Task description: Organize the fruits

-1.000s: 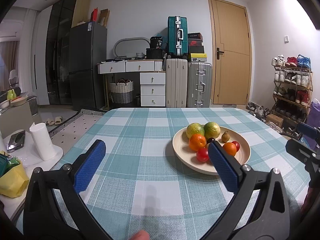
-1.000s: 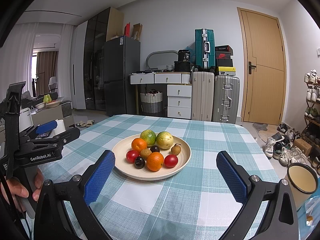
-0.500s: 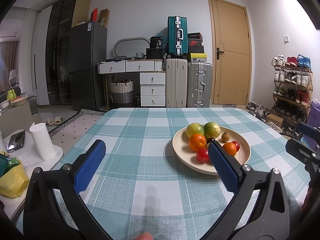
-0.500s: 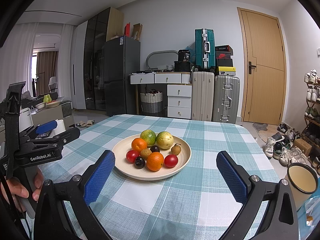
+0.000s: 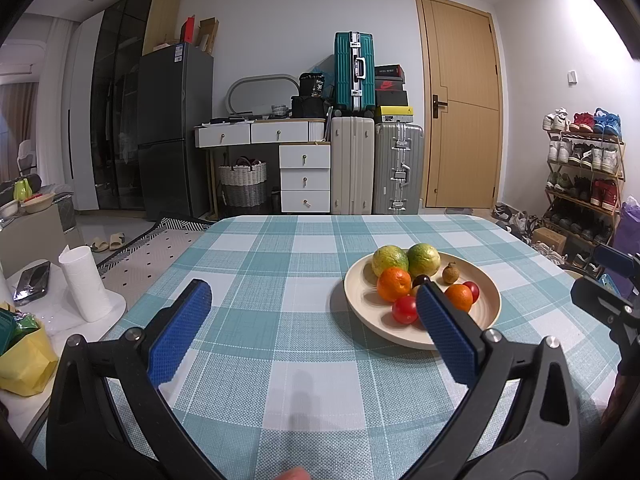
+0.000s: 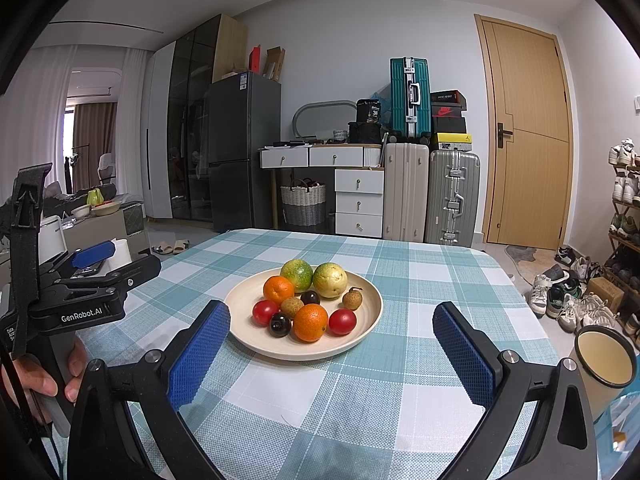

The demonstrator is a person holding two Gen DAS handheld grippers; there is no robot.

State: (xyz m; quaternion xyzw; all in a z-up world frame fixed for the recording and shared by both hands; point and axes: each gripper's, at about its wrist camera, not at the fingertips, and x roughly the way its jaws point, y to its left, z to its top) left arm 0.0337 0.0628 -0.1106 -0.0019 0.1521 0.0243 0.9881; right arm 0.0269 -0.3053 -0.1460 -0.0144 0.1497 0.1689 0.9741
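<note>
A cream plate (image 6: 360,334) (image 5: 488,308) sits on the teal checked tablecloth (image 6: 400,380). It holds two green-yellow citrus fruits (image 6: 297,275), two oranges (image 6: 310,322), red tomatoes (image 6: 342,321), dark plums (image 6: 280,324) and brown longans (image 6: 352,298). My right gripper (image 6: 331,346) is open and empty, just in front of the plate. My left gripper (image 5: 312,328) is open and empty, left of the plate; its right finger hides part of the fruit. The left gripper's body also shows at the left of the right wrist view (image 6: 84,304).
A white mug (image 6: 605,360) stands at the table's right edge. A paper roll (image 5: 85,284) and a yellow bag (image 5: 24,356) sit on a side table to the left. Suitcases, drawers, a fridge and a shoe rack stand beyond the table.
</note>
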